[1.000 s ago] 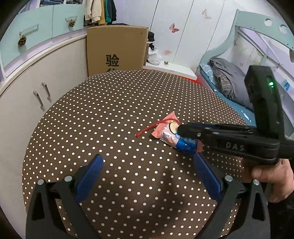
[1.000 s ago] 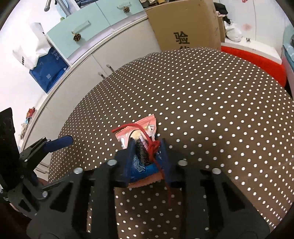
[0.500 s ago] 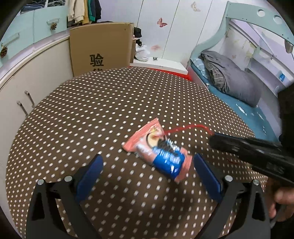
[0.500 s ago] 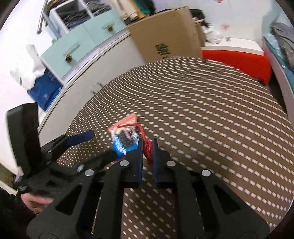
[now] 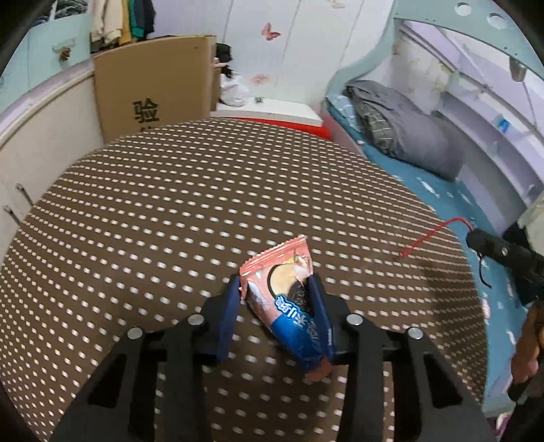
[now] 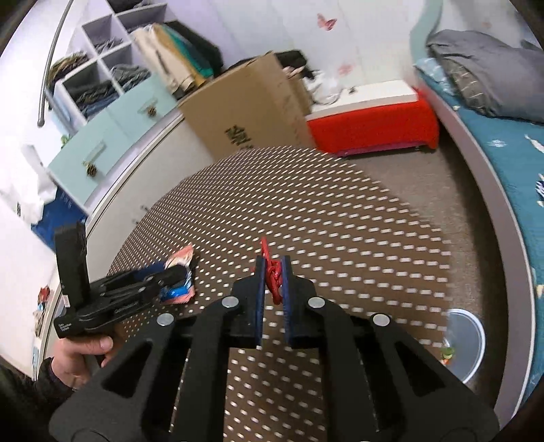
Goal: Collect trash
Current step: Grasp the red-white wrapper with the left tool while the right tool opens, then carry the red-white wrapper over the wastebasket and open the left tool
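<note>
Over near edge of dotted table (image 5: 170, 210): my left gripper (image 5: 275, 306) clamped on cookie wrapper (image 5: 289, 306). Off right edge, my right gripper (image 6: 272, 275) pinched tight on red string (image 6: 272, 272). Grey bin (image 6: 467, 343) on floor below.

Home bedroom: bed (image 5: 404, 136) with grey blanket (image 6: 482, 78), butterfly wall stickers (image 5: 270, 32), hanging clothes (image 5: 119, 20), cubby shelves (image 6: 98, 78), cardboard box (image 5: 156, 88), polka-dot counter (image 5: 170, 210).
</note>
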The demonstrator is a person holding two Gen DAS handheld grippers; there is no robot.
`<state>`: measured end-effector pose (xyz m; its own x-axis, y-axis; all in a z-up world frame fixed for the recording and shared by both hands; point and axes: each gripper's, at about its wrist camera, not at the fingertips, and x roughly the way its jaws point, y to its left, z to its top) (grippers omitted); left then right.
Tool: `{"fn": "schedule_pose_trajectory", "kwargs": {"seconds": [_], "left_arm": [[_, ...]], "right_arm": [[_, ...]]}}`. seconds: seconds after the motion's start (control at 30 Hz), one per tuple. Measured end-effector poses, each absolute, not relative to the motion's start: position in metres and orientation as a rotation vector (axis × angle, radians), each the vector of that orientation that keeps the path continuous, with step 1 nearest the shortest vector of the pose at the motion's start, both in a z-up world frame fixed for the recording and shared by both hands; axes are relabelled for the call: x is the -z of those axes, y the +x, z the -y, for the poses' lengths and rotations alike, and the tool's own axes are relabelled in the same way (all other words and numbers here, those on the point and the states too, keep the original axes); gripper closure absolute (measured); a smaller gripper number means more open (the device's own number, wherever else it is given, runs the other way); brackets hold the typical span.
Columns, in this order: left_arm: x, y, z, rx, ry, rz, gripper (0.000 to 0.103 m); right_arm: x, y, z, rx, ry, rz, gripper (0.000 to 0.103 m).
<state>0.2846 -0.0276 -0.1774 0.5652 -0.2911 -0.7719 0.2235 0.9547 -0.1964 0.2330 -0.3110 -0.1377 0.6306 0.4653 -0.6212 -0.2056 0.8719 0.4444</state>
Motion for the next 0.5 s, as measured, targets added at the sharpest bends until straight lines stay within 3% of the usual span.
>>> {"fn": "schedule_pose_trajectory", "kwargs": {"seconds": [0.5], "left_arm": [[0.121, 0.251, 0.107, 0.497, -0.044, -0.824, 0.064]], "right_arm": [[0.093, 0.192, 0.424, -0.214, 0.379, -0.651, 0.094]]}}
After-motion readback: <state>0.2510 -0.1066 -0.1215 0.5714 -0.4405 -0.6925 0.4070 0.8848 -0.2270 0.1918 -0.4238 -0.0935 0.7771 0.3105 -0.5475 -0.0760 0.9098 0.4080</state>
